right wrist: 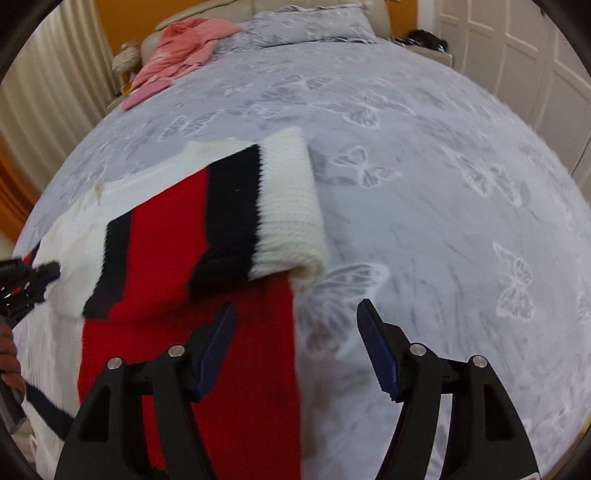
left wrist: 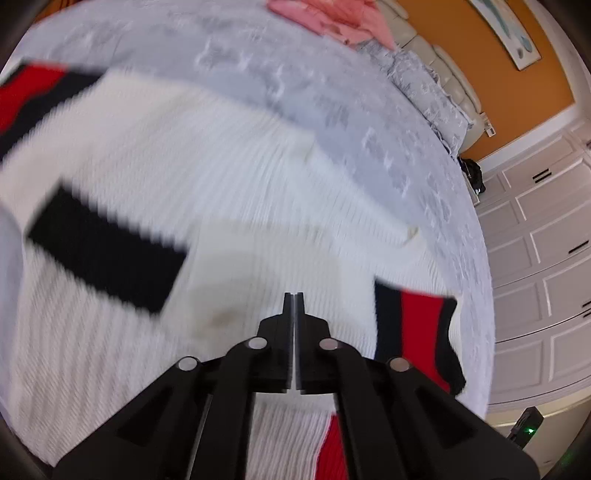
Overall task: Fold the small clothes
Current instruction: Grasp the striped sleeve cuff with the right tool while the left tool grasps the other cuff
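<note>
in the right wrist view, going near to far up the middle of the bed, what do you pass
right gripper → red panel of the sweater → folded sleeve with its white cuff → bare butterfly bedspread → pillow at the headboard

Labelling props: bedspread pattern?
Pale grey bedspread with white butterflies; clearest in the right wrist view.

My right gripper [right wrist: 295, 332] hangs open above the sweater [right wrist: 192, 236], its sleeve apparently folded across the bedspread [right wrist: 424, 184]
</note>
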Available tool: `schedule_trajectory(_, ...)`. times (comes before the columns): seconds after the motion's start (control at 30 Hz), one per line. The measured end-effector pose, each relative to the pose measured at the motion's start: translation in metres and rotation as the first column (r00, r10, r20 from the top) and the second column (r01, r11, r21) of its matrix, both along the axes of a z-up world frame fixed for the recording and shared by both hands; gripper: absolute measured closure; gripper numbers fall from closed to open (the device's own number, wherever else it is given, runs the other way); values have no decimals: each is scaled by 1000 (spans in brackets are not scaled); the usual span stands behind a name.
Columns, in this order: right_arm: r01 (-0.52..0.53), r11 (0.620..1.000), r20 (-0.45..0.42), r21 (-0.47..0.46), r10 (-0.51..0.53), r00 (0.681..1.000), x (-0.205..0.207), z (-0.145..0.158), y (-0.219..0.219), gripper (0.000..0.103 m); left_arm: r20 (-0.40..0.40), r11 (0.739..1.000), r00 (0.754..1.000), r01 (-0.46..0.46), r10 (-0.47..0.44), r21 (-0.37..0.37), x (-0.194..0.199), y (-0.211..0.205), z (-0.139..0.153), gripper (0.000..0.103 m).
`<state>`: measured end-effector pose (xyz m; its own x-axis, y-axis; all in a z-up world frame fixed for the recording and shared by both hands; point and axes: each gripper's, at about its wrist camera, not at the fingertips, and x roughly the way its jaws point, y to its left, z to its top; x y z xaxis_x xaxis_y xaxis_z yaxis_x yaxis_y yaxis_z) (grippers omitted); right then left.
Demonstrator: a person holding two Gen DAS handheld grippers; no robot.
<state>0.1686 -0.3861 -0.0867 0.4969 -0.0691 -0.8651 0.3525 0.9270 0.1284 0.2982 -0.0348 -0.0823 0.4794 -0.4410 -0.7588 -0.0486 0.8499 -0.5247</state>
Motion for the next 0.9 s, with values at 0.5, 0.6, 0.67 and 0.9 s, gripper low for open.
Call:
schedule_trajectory(0.5,6,999,26,31,-7,1000,15,-10,-2,37,-129,994,991,-52,39,-98,-5,22,-15,23)
schedule_trajectory(0.6,-4,1000,30,22,3,1000,16,-7,0,37,-126,988,985,-129,118,-88,1,21,-30,63)
schedule_trajectory(0.67,-17,1000,33,-1,17,999,21,-5,2,37,-136,972,986,-123,97,-200,15,24,-27,100)
schedule_trajectory(0.9,-32,999,23,17,32,999,42,-18,4,71,124,993,992,1,14,-119,59,24,56,100)
